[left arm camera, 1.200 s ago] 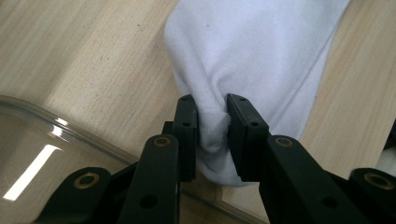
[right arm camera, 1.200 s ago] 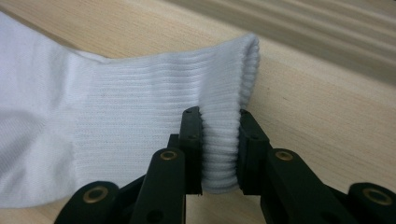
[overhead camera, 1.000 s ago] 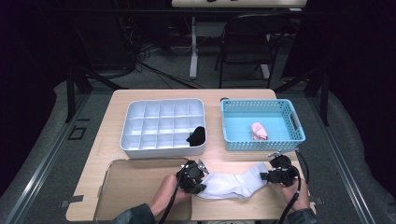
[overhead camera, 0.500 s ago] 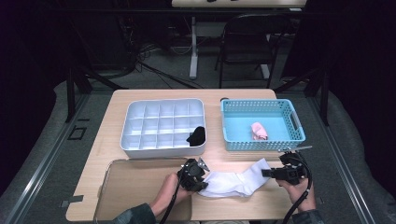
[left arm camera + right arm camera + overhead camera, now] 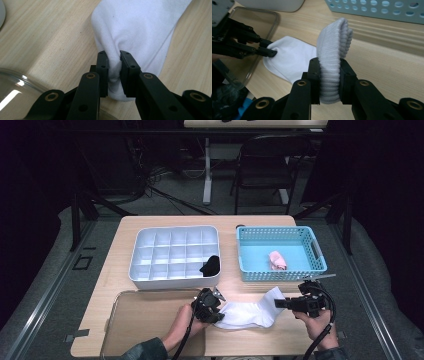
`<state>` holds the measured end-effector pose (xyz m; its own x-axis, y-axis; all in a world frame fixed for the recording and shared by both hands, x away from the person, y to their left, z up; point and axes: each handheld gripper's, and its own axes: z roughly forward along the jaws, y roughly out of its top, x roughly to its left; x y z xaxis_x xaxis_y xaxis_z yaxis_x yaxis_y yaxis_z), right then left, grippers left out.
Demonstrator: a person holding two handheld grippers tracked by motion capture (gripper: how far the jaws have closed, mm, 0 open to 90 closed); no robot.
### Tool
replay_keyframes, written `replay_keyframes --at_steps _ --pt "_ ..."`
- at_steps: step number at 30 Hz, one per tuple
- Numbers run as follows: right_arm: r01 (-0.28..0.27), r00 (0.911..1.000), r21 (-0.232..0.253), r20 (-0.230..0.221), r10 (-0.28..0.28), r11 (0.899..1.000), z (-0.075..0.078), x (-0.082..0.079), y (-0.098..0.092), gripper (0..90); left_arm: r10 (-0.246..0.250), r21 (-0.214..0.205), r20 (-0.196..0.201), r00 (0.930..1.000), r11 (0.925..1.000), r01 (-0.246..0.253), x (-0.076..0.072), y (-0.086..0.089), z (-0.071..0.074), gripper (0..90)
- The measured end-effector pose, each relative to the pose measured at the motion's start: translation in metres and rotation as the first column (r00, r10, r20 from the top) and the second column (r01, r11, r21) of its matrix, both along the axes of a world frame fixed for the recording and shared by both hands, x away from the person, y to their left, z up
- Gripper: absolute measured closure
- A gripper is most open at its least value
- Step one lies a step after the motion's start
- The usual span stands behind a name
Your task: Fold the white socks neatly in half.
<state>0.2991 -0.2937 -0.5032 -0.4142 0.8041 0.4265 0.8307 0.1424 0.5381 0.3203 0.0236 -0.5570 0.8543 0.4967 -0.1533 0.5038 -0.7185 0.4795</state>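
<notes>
Grippers at both ends: from above, the left gripper (image 5: pixel 216 312) clamps the white sock's (image 5: pixel 250 312) toe end while the right gripper (image 5: pixel 280 303) pinches its cuff, the sock stretched left-to-right along the table's (image 5: pixel 260 342) near edge. Left gripper view shows jaws shut on bunched toe fabric; right gripper view shows jaws gripping the ribbed cuff (image 5: pixel 333 62), raised off the wood.

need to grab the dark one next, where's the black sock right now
In the high view the black sock sits in the bottom-right compartment of the white divided tray, left of the blue basket and just beyond the left gripper.
</notes>
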Motion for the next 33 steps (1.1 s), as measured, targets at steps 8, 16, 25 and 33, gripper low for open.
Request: replay_keyframes --at_steps 8,16,25,33 --pt "-0.03 0.9989 -0.018 0.035 0.031 0.999 0.016 -0.004 0.025 74.9 -0.001 -0.015 -0.002 1.0 0.9999 0.001 0.0 -0.004 -0.001 78.0" --pt "-0.098 0.9947 -0.068 0.022 0.1 0.993 0.009 0.002 0.064 74.3 0.011 -0.02 -0.018 0.9998 0.9997 -0.011 0.004 -0.004 -0.001 76.7" --pt "-0.179 0.9838 -0.145 -0.011 0.179 0.973 -0.007 0.01 0.113 74.2 0.006 -0.023 -0.024 0.9997 0.9997 -0.006 0.006 -0.002 -0.002 75.9" --pt "-0.209 0.9778 -0.181 -0.022 0.209 0.961 -0.021 0.009 0.131 74.2 0.004 -0.023 -0.029 0.9996 0.9997 -0.005 0.008 -0.001 -0.002 74.0"
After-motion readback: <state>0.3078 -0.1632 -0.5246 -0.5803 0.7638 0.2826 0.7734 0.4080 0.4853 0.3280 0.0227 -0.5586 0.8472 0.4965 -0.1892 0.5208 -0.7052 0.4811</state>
